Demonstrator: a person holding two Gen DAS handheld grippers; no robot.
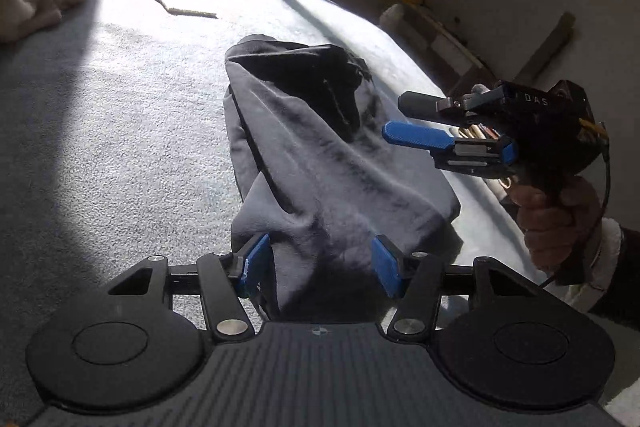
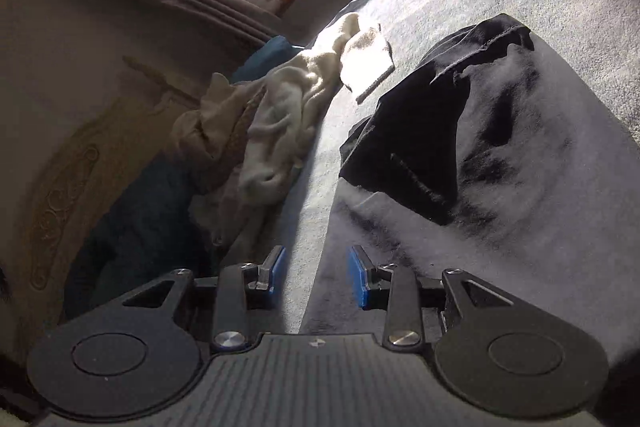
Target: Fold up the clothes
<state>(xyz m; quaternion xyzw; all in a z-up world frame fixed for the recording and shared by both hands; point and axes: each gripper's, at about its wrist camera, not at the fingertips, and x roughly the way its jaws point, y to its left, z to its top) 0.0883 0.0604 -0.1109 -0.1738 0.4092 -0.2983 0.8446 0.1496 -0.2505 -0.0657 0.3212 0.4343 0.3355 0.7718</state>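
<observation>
Your dark garment (image 1: 320, 163) lies on the grey carpet (image 1: 120, 107), bunched lengthwise, with a flap turned over at its far end and creases running down the middle. It reads as partly folded or just heaped; I can't tell which from here.

Risks, biggest first:

- Carpet drag. The pile grips the fabric, so if you pull an edge across it, the lower layer likely stays put and the fold skews.
- Left gripper (image 1: 318, 263): fingers apart, near end of the garment sitting between them, with no clamp visible. Close there and you probably catch several layers at once; lift and the whole bundle comes up instead of one edge.
- Right gripper (image 1: 412, 121): fingers apart, holding nothing, hovering above the garment's right side. In the right wrist view, its fingers straddle the garment's edge over the carpet. Close low and you may pinch pile along with cloth.
- Cream garment (image 2: 276, 111) lies well apart at the carpet's edge. A wide sweep could snag it.
- Harsh sun patch washes out the seams, so edges are easy to misjudge.
</observation>
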